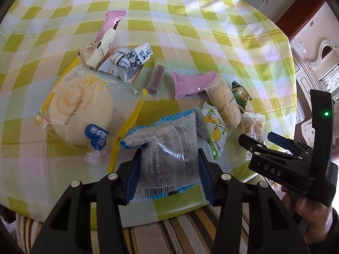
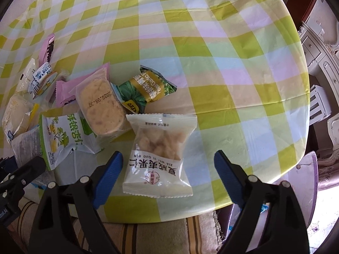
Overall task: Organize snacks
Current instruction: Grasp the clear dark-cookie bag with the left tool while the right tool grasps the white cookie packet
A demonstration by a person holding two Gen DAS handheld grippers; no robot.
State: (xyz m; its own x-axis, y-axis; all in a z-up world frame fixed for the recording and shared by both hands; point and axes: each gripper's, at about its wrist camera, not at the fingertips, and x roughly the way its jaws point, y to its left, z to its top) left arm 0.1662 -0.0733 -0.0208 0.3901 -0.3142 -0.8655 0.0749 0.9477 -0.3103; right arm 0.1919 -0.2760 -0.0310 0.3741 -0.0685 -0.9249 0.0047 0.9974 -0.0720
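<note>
My left gripper (image 1: 168,169) is shut on a clear packet with blue ends holding a dark cake (image 1: 167,148), near the table's front edge. A big round yellow-trimmed bun packet (image 1: 84,110) lies to its left. My right gripper (image 2: 168,177) is open, its fingers either side of a white nut packet (image 2: 159,158) that lies on the table, not touching it. The right gripper also shows in the left wrist view (image 1: 273,141), at the right. A lemon-print packet (image 2: 63,137), a beige biscuit packet (image 2: 101,108) and a green pea packet (image 2: 146,89) lie beyond.
The table has a green-yellow checked cloth (image 2: 211,63). Pink wrappers (image 1: 190,84), a purple bar (image 1: 156,78) and small white-blue packets (image 1: 127,61) lie in the middle. A striped cushion (image 1: 180,232) sits below the front edge. White furniture (image 2: 317,105) stands to the right.
</note>
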